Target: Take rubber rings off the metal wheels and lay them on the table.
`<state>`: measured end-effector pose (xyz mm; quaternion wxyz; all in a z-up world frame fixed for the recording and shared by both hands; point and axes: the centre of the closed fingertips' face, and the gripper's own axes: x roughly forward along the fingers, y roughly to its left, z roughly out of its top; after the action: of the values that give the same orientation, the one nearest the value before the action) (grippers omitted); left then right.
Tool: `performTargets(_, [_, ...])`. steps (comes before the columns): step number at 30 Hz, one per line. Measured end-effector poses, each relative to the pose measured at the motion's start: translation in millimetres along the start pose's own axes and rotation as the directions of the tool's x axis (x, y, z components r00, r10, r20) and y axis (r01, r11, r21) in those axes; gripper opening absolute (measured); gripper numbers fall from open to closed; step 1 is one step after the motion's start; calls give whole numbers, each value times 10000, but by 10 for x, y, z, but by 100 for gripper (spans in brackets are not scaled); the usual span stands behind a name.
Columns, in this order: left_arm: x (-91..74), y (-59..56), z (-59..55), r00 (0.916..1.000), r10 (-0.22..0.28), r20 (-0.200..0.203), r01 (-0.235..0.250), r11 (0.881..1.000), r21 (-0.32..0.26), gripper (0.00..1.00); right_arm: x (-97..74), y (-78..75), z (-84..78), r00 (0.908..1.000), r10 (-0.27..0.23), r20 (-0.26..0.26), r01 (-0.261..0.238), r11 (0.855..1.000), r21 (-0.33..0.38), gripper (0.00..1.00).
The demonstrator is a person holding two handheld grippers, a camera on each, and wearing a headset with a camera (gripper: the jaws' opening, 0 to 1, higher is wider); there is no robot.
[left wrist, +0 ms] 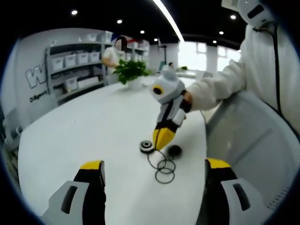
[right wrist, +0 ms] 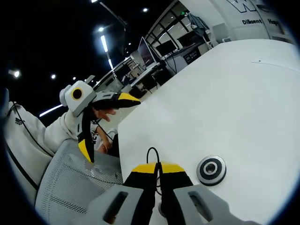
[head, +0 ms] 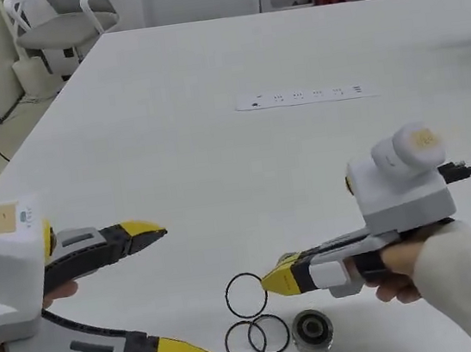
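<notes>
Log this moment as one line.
right gripper: shut on rubber ring | left gripper: open, empty | two rings on table | metal wheel beside them

In the right gripper view the rubber ring [right wrist: 152,148] shows as a thin loop, and its lower part is hidden between the jaws pressed together on it. In the head view the body of the left gripper [head: 184,294] is cut off by the left and bottom edges. The markings on the power strip [head: 307,95] are too small to read.
</notes>
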<state>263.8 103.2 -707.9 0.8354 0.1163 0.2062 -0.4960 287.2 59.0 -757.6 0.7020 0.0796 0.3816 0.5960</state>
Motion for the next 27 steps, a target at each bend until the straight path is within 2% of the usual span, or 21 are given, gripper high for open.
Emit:
performTargets(11, [-101,-51,-183,9989,467,55,-463,9971,-599,93,140,29,-178,9972,84,-737,-103,9996,-255,0])
performTargets(18, [-134,-53,-254,9971,753,93,-741,9924,-981,93,196,-16,-250,9949,-264,-971,222,9988,-436,0])
performTargets(27, [-144,-87,-304,9961,871,147,-847,9888,-1230,93,187,-125,-270,9933,-741,-888,712,9968,-356,0])
